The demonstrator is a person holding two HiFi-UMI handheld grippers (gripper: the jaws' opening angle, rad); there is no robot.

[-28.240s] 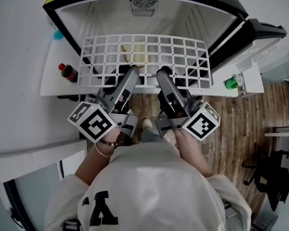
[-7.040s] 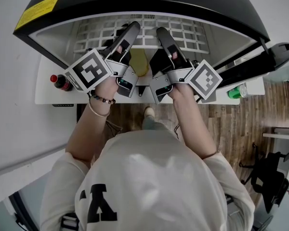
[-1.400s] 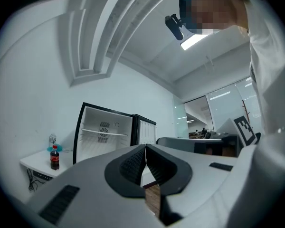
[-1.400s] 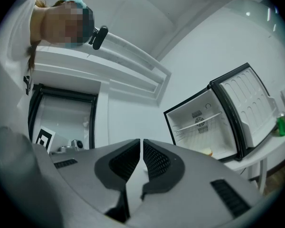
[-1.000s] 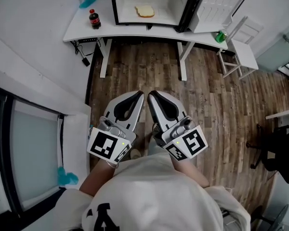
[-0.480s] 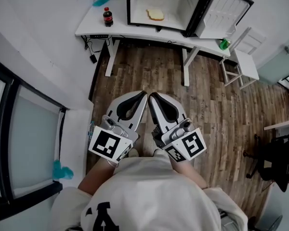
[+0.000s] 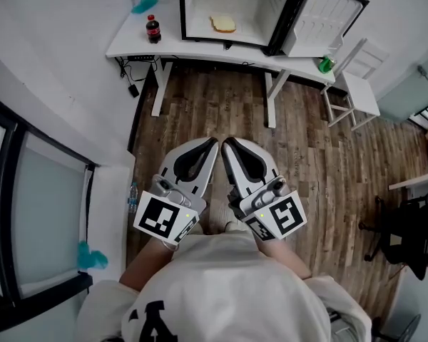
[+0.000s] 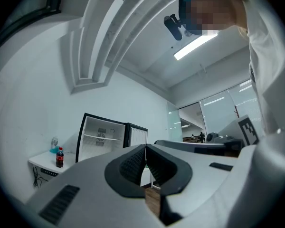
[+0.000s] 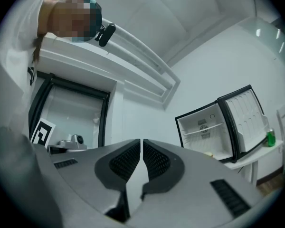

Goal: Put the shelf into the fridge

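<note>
Both claws are closed on nothing: left gripper [image 7: 211,144] and right gripper [image 7: 228,144] have jaws tip to tip, held side by side in front of the person, well apart from the fridge [image 7: 192,9] across the wood floor [image 7: 314,141]. The shelf [image 8: 100,137] is inside the fridge, high in the cavity, and looks level wall to wall. A bread slice [image 7: 223,24] lies on the fridge bottom below it and the door [image 7: 321,13] is open. The placement looks done, with nothing left to carry. Rail seating can't be read from this range. A good finish would be to check both side edges sit at one rail height. Any nudge should come from closed tips, not a re-grip, staying clear of the cola bottle [image 7: 153,28] on the desk [image 7: 200,48].
</note>
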